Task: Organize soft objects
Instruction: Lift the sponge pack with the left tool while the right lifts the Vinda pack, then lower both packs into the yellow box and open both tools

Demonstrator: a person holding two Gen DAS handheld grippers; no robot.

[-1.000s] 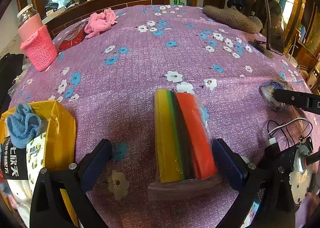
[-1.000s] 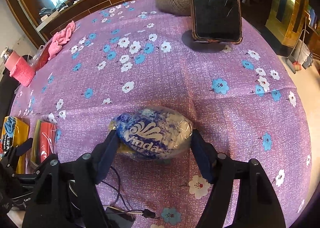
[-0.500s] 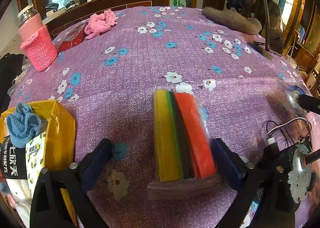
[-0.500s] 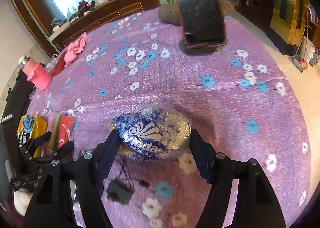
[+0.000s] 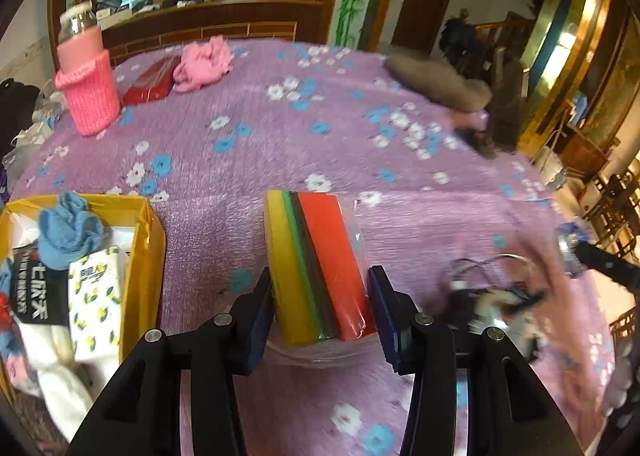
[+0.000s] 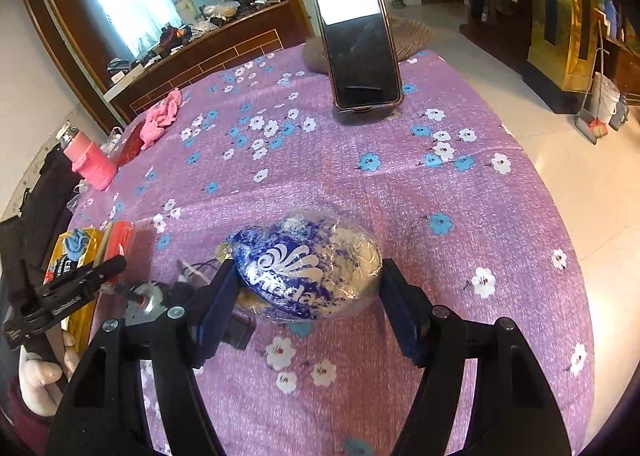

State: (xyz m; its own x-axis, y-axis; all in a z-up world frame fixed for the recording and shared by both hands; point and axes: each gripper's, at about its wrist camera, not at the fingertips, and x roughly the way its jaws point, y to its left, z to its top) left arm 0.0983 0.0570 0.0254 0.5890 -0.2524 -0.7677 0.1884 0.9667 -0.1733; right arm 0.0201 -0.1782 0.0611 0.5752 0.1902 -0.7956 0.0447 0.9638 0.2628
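My left gripper (image 5: 320,296) is shut on a plastic-wrapped pack of sponges (image 5: 316,264), yellow, green, dark and orange, held just above the purple flowered tablecloth (image 5: 280,128). A yellow box (image 5: 148,240) with a blue cloth (image 5: 66,230) and white packs stands to its left. My right gripper (image 6: 304,288) is shut on a blue and white Vinda tissue pack (image 6: 308,268), lifted above the table. The left gripper (image 6: 68,296) and the sponge pack (image 6: 120,234) also show at the left of the right wrist view.
A pink knit-sleeved jar (image 5: 86,80), a red packet (image 5: 150,80) and a pink cloth (image 5: 204,64) lie at the far left. A grey furry object (image 5: 436,84) and a phone on a stand (image 6: 360,44) are at the far right. A small motor with wires (image 6: 146,300) lies between the grippers.
My left gripper has closed on the sponge pack and tilted up. My right gripper has lifted the Vinda pack higher above the table.
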